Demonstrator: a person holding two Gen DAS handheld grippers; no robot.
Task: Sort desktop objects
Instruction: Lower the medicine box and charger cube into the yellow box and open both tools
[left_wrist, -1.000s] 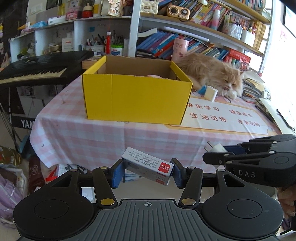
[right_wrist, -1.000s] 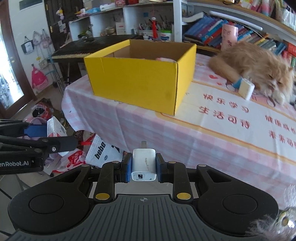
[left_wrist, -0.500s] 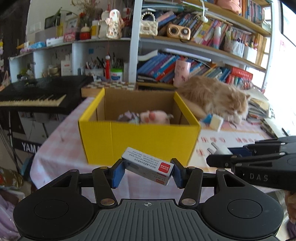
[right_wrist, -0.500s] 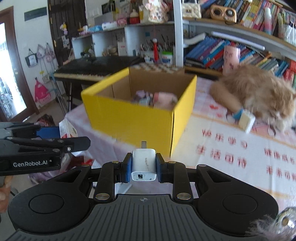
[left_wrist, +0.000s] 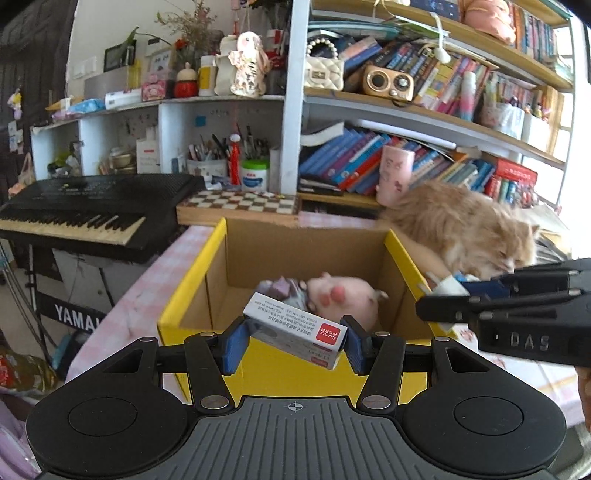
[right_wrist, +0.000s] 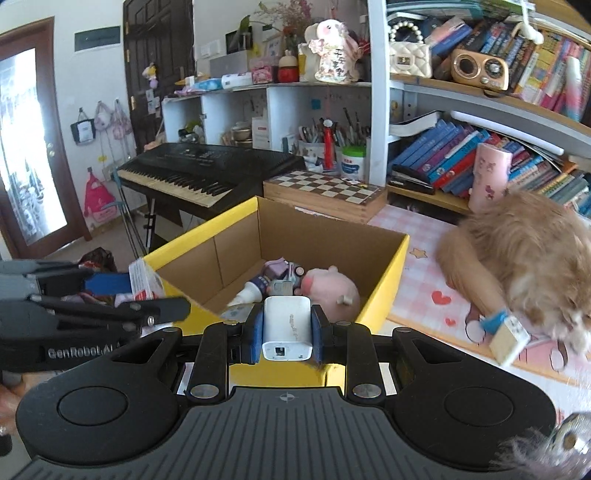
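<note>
My left gripper (left_wrist: 293, 341) is shut on a small white and grey carton with a red label (left_wrist: 295, 334), held tilted above the near wall of the yellow cardboard box (left_wrist: 400, 245). My right gripper (right_wrist: 286, 326) is shut on a white USB charger (right_wrist: 286, 326), also above the box's near edge (right_wrist: 388, 278). Inside the box lie a pink pig plush (left_wrist: 341, 297) (right_wrist: 328, 290), a purple toy (right_wrist: 282, 269) and a small white bottle (right_wrist: 249, 293). Each gripper shows from the side in the other's view, the right one (left_wrist: 517, 314) and the left one (right_wrist: 92, 299).
An orange long-haired cat (left_wrist: 461, 225) (right_wrist: 528, 236) lies on the pink checked tablecloth right of the box, with a small blue and white block (right_wrist: 508, 334) by its paw. A black keyboard (left_wrist: 85, 210), a chessboard (left_wrist: 240, 203) and full bookshelves stand behind.
Both grippers have risen and moved forward from below the table edge to above the box's near wall, still holding the carton and charger. The box's inside now shows.
</note>
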